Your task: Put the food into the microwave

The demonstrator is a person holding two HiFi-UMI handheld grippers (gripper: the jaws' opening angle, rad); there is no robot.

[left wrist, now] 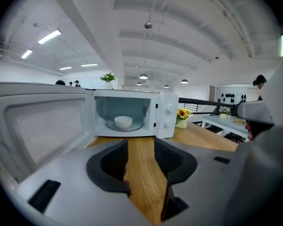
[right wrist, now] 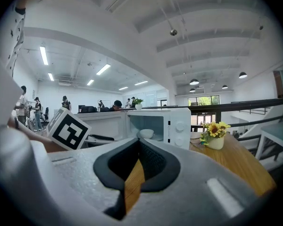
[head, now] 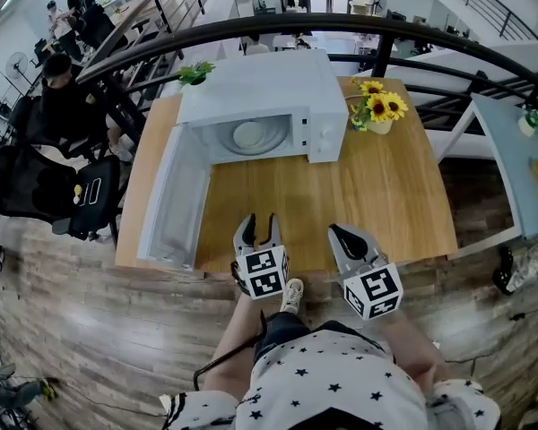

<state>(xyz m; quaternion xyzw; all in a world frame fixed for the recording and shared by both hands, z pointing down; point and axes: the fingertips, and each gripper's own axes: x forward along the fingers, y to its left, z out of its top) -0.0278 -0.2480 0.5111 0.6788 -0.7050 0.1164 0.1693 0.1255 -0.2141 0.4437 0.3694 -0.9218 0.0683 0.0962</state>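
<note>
Bowl (left wrist: 123,122) sits inside the microwave (head: 251,88), far across the surface (head: 386,195) from you. The door (head: 175,204) hangs open to the left, nearer your left hand-held gripper (head: 258,224), which is released and empty. Your right hand-held gripper (head: 342,233) is clenched on nothing.

Bowl (left wrist: 123,122) in the microwave (left wrist: 132,114): from both gripper views I see only its outer side, and the rim hides whatever lies in it. In the head view the microwave's roof covers most of the cavity. Markings by the dials (left wrist: 169,108) are too small to read. In the left gripper view the right gripper (head: 345,234) is a blurred grey mass, cut by the right edge. The left's marker cube (right wrist: 68,128) hides part of the open door (right wrist: 106,124).
</note>
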